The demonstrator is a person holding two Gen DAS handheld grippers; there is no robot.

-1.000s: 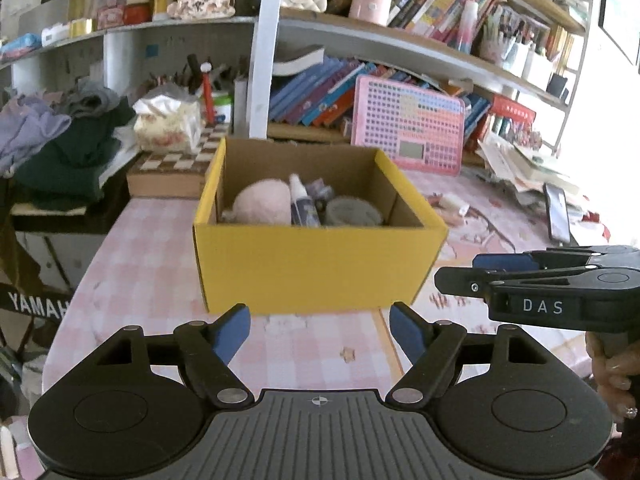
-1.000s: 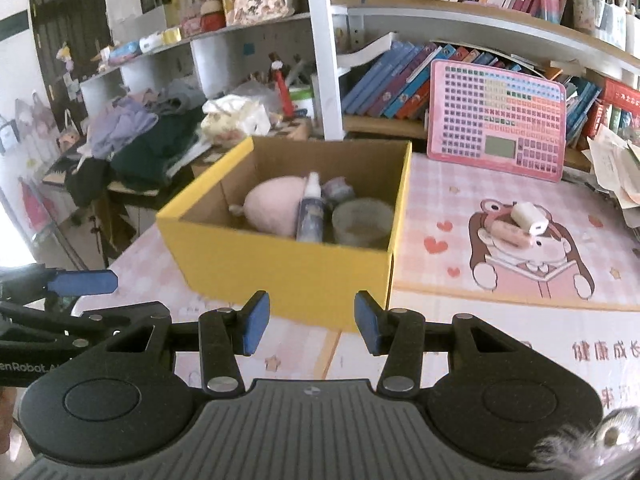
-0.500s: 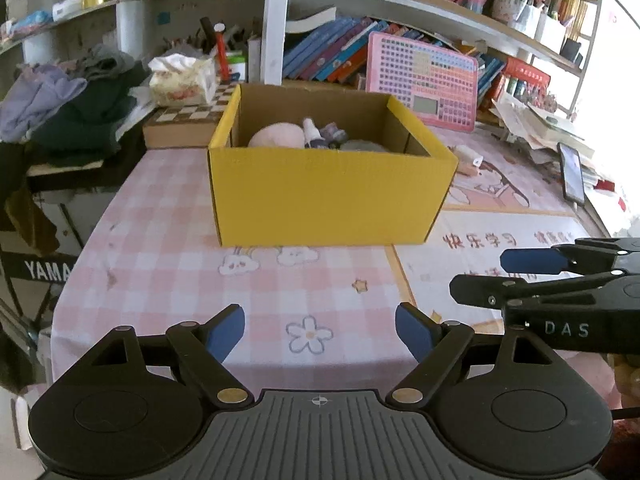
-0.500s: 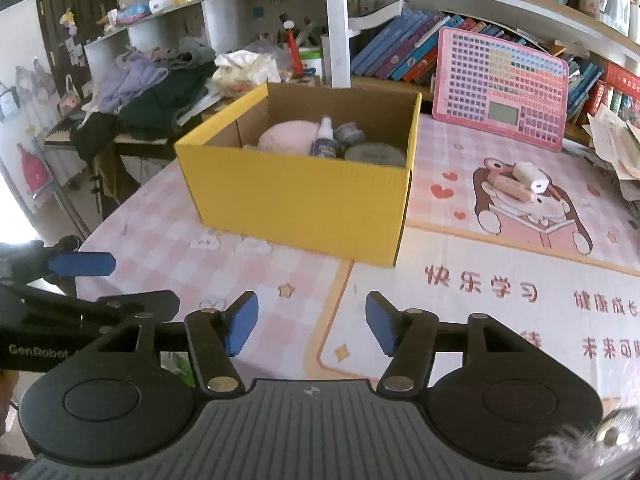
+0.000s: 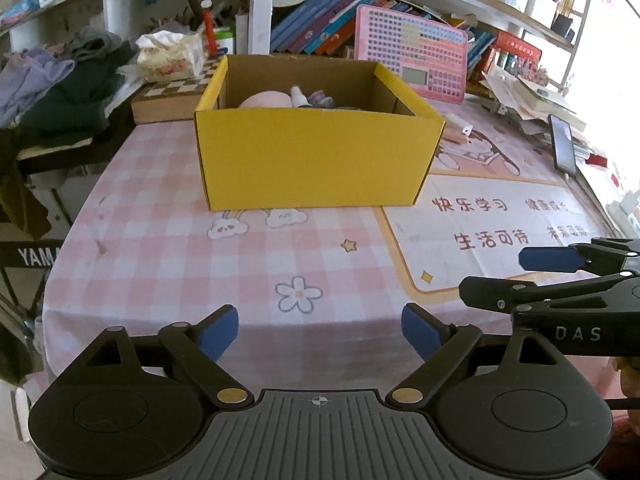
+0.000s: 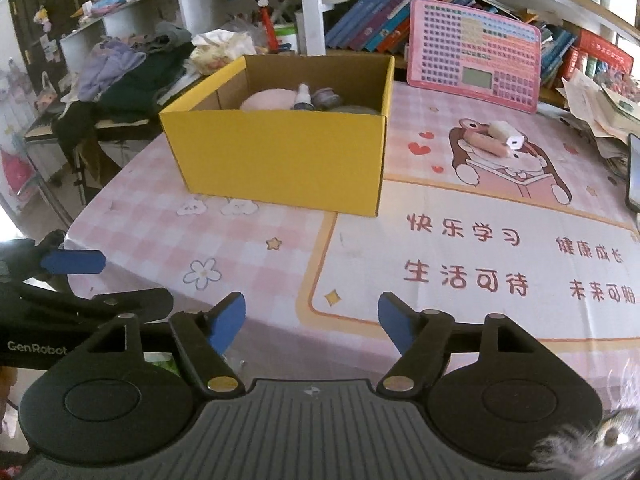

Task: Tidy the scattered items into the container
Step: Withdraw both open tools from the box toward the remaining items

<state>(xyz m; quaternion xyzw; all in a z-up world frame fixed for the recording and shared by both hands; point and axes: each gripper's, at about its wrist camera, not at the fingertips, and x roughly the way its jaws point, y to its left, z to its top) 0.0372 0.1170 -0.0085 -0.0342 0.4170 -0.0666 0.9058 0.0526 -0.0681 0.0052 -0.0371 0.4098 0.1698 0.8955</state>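
A yellow cardboard box (image 5: 316, 156) (image 6: 280, 156) stands on the pink tablecloth, well ahead of both grippers. It holds a pink plush (image 6: 264, 100), a small spray bottle (image 6: 302, 98) and other items. A white charger (image 6: 506, 134) and a pink tube (image 6: 486, 144) lie on the cloth right of the box. My left gripper (image 5: 320, 330) is open and empty near the table's front edge. My right gripper (image 6: 312, 324) is open and empty beside it; it also shows in the left wrist view (image 5: 504, 276).
A pink calculator board (image 6: 474, 54) leans on bookshelves behind the box. A phone (image 5: 562, 148) and paper stacks lie at the right edge. Clothes (image 5: 60, 88) and a tissue pack (image 5: 170, 56) sit at the back left. The table's front edge is just below the grippers.
Both grippers have pulled back and away from the box toward the table's front edge. Both stayed open and empty.
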